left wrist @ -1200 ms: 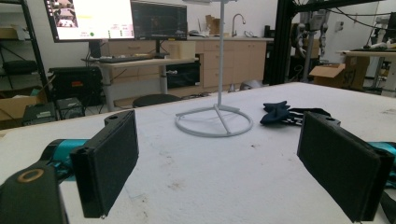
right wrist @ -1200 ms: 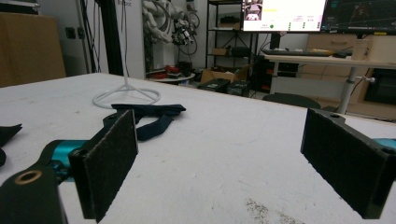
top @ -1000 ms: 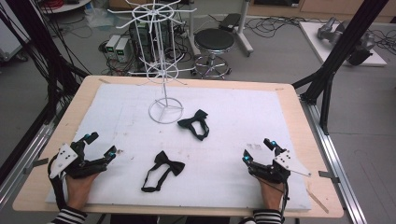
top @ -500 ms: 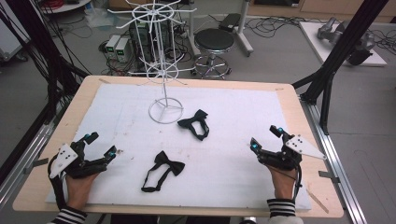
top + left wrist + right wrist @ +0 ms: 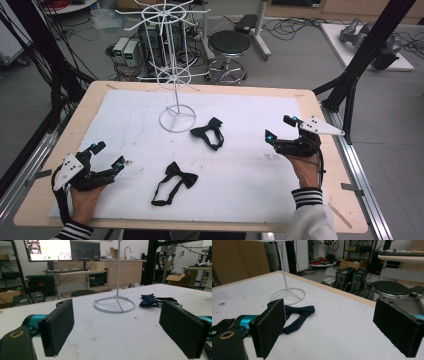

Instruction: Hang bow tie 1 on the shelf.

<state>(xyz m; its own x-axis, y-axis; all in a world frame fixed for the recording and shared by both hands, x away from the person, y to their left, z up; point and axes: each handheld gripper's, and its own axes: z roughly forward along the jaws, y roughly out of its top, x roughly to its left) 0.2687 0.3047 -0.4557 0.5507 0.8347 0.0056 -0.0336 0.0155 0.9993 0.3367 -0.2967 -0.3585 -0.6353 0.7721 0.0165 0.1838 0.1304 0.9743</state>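
No legible writing on anything on the desk (image 5: 90,105); wood rim, white sheet over the top. Two dark fabric bow ties: one (image 5: 209,131) mid-desk, just beside the round base of a white wire stand (image 5: 176,111); the other (image 5: 174,181) nearer the front edge. Left tool (image 5: 107,156) at front-left corner, jaws wide apart, empty; right tool (image 5: 280,127) by the right edge, jaws wide apart, empty.
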